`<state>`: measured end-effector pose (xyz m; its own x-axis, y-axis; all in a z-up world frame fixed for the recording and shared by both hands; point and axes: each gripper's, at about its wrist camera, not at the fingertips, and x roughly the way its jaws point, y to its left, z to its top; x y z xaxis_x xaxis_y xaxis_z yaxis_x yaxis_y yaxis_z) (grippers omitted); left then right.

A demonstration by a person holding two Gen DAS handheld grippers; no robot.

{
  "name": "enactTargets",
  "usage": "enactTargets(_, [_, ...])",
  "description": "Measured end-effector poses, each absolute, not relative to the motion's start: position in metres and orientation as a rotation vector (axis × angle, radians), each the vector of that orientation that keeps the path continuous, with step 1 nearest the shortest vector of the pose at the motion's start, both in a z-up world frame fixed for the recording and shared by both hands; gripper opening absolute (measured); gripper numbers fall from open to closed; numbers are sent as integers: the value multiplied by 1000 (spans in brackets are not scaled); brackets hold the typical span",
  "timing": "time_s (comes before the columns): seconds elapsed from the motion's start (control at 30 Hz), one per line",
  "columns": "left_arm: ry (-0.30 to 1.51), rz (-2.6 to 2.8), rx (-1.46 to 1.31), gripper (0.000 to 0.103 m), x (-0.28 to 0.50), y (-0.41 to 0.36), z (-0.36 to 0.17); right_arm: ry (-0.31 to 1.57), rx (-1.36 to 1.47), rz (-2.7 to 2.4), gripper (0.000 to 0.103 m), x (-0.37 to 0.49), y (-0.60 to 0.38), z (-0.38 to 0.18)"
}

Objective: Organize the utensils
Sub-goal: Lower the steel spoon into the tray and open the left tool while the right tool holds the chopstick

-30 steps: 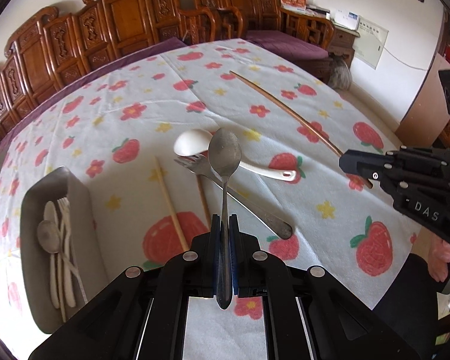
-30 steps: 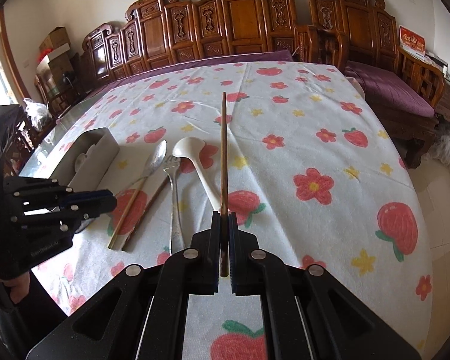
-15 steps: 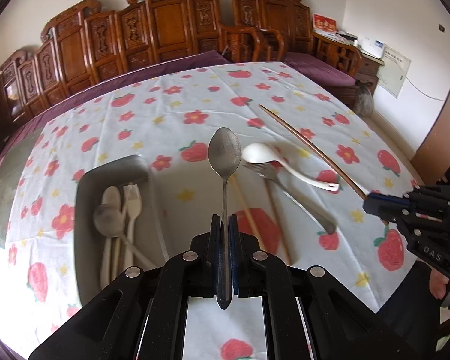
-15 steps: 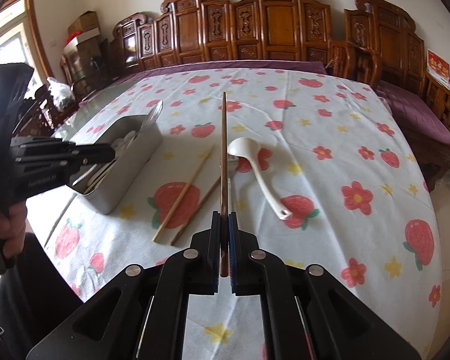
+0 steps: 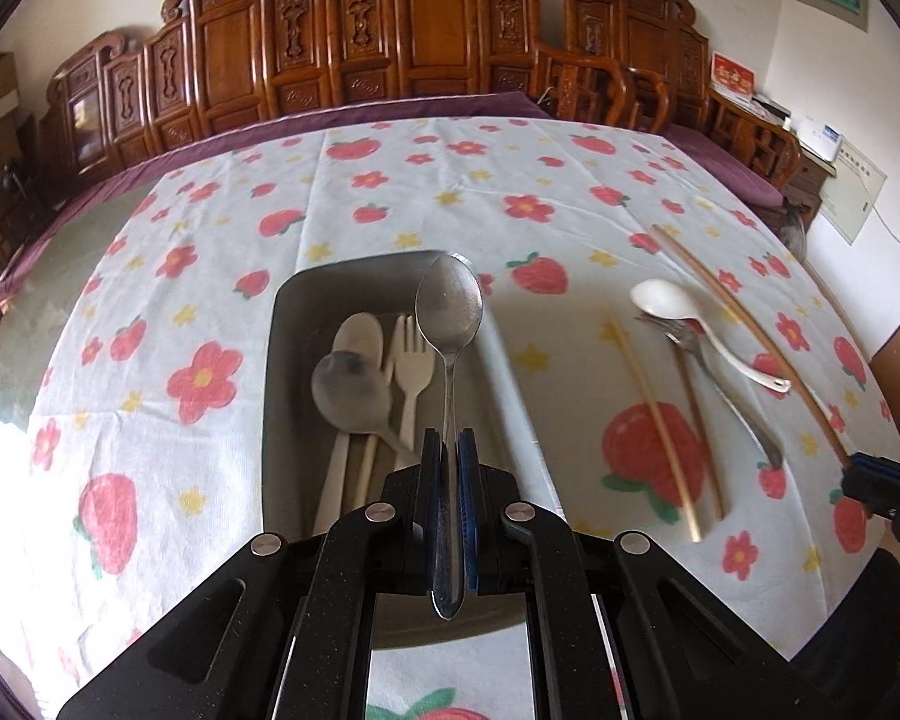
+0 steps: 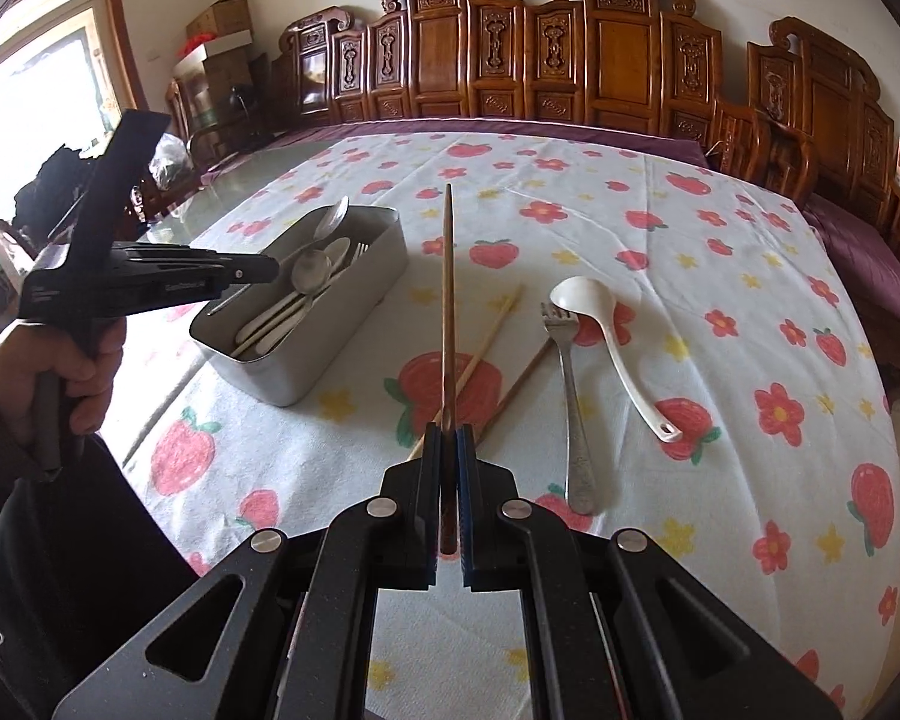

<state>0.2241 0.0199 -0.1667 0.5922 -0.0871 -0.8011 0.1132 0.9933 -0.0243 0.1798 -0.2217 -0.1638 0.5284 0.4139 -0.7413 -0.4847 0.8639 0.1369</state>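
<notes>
Utensils: some lie in the tray, some loose on the counter, two are held.
Left gripper [image 5: 450, 462]: bottom centre of the left wrist view, fingers [image 5: 431, 468] clamped on the handle of a metal spoon [image 5: 449, 312]; its bowl stands over the tray's right side.
Right gripper [image 6: 448, 462]: bottom centre of the right wrist view, fingers [image 6: 465, 468] clamped on a dark chopstick [image 6: 447, 300] that runs straight up the frame.
Hand [image 6: 60, 360]: left edge of the right wrist view, wrapped round the left gripper's handle.
Tray [image 5: 282, 396]: grey, oblong, centre of the left wrist view, just past the fingers; in the right wrist view it sits left of centre.
In the tray: a grey spoon [image 5: 351, 396], a cream spoon [image 5: 360, 333] and a cream fork [image 5: 413, 366], handles toward the camera.
Pale chopsticks [image 5: 660, 426]: right of the tray, lying across a big strawberry print; one is lighter, one browner.
Metal fork [image 6: 573, 396]: right of centre in the right wrist view, tines touching the ladle's bowl.
White ladle [image 6: 606, 336]: just right of the fork, handle slanting to lower right.
Counter [image 5: 438, 180]: covered by a white cloth with strawberries and flowers.
Carved chairs [image 5: 390, 42]: a row along the top of both views, behind the counter.
</notes>
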Motion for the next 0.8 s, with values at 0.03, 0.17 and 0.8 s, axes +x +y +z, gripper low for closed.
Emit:
enactTargets(0.03, [933,-115,24,5,225,23,-169,860,-91,536,6,180,-221,-164])
enactTargets(0.17, [933,-108,-2,5,235,35,-178,868,-84,526,6,181,-222,-166])
enactTargets(0.8, [940,-135,-14,5,255,40,-194,910,-65,500,6,214,-195,-177])
